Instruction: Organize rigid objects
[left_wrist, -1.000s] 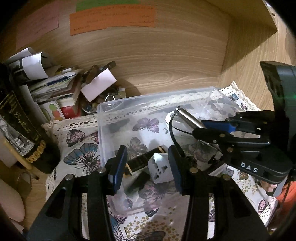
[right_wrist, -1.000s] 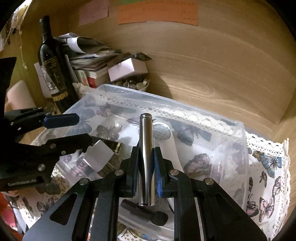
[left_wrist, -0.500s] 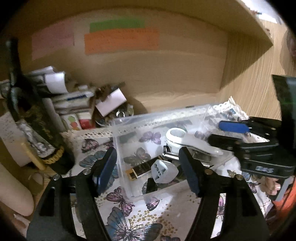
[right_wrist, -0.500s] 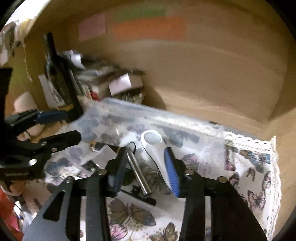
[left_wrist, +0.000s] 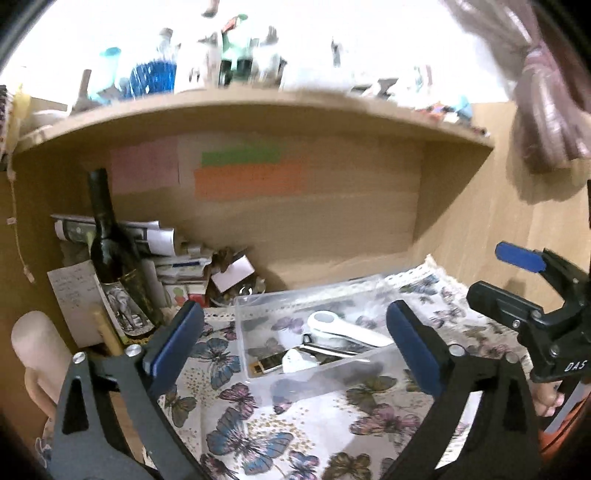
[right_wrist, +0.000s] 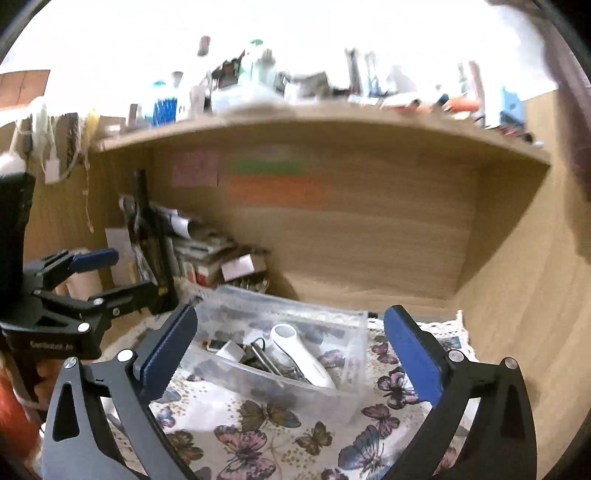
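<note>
Both grippers have drawn back and upward from the clear plastic box (left_wrist: 314, 354) since a second ago, when the right gripper (right_wrist: 291, 354) clamped a metal tube over it; that tube (right_wrist: 266, 357) now lies inside the box. Left gripper (left_wrist: 295, 347) and right gripper alike stand with fingers spread wide and nothing between them, well above the butterfly cloth (left_wrist: 255, 435) that covers the worktop.

Contents of the box, as seen from the left wrist view: a white magnifier (left_wrist: 343, 328), a white plug adapter (left_wrist: 297, 360), a dark lighter with a gold end (left_wrist: 267, 364), and the tube beside the magnifier. All four rest on the box floor, close together.

No loose rigid item shows on the cloth outside the box, so the sorting appears complete or nearly so. Clutter at the back left, namely a wine bottle (left_wrist: 110, 266), a stack of papers (left_wrist: 162, 254) and a small bowl of oddments (left_wrist: 243, 288), stands apart from the box; whether it belongs to the task cannot be told.
</note>
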